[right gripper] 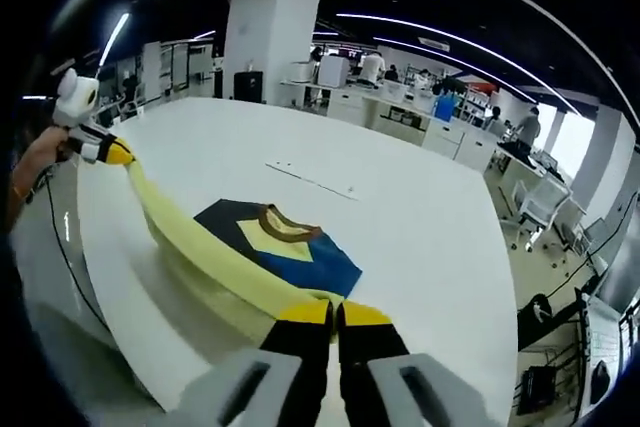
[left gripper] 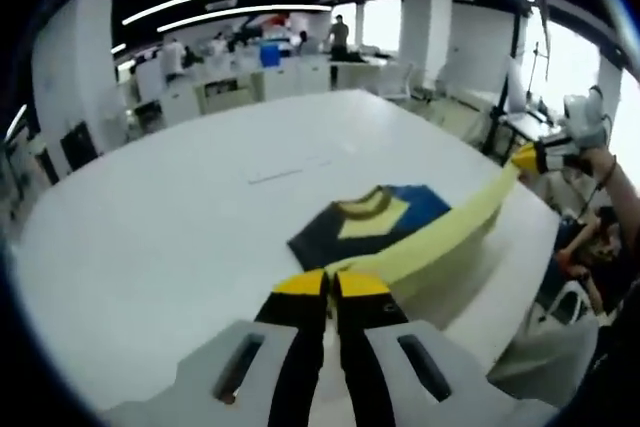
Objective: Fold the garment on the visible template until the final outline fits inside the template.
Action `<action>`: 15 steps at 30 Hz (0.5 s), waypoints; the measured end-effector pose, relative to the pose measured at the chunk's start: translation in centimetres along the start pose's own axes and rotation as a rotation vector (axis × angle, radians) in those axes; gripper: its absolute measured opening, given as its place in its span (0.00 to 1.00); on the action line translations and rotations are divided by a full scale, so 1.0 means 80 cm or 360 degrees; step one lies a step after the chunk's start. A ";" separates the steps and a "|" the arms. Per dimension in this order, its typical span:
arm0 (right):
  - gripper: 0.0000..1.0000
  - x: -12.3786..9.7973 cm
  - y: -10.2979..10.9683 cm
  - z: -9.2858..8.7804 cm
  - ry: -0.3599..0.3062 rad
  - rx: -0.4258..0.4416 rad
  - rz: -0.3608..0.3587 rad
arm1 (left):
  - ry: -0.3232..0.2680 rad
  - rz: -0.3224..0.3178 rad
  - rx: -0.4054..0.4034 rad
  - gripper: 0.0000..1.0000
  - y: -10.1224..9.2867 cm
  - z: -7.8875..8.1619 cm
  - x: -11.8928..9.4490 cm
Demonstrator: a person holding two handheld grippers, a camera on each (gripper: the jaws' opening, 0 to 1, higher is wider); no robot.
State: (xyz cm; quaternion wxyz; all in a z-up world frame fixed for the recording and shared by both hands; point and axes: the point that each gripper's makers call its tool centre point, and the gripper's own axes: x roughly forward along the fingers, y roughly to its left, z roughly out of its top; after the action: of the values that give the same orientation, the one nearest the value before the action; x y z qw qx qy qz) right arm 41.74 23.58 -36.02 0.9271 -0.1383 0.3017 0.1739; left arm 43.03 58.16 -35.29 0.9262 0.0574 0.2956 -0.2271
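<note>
A garment [left gripper: 375, 217] with dark navy, blue and pale yellow panels and a brown collar lies on the white table [left gripper: 180, 217]. Its pale yellow hem [left gripper: 440, 237] is lifted off the table and stretched taut between both grippers. My left gripper [left gripper: 330, 285] is shut on one end of the hem. In the left gripper view the right gripper [left gripper: 535, 157] holds the other end at the right. In the right gripper view my right gripper [right gripper: 335, 315] is shut on the yellow hem [right gripper: 200, 247], above the garment [right gripper: 280, 242]; the left gripper [right gripper: 105, 152] grips the far end.
A thin line of marks [right gripper: 310, 179] lies on the table [right gripper: 420, 207] beyond the garment. The table's edge runs close behind both grippers. Desks, chairs [right gripper: 535, 207], white pillars [right gripper: 265, 37] and several people stand around the room.
</note>
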 end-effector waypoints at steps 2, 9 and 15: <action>0.00 0.008 -0.006 0.004 -0.0010 0.0014 -0.0020 | -0.0022 0.0011 -0.0008 0.00 0.003 0.006 0.006; 0.00 0.033 -0.022 0.017 -0.0037 0.0027 -0.0054 | -0.0046 0.0069 -0.0027 0.00 0.017 0.019 0.031; 0.00 0.056 -0.034 0.025 -0.0055 0.0076 -0.0077 | -0.0075 0.0111 -0.0090 0.00 0.032 0.026 0.059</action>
State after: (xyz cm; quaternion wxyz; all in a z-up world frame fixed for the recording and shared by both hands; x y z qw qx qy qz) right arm 47.23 22.95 -36.80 0.9392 -0.1203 0.2864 0.1465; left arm 48.70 58.13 -36.41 0.9415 0.0361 0.2777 -0.1877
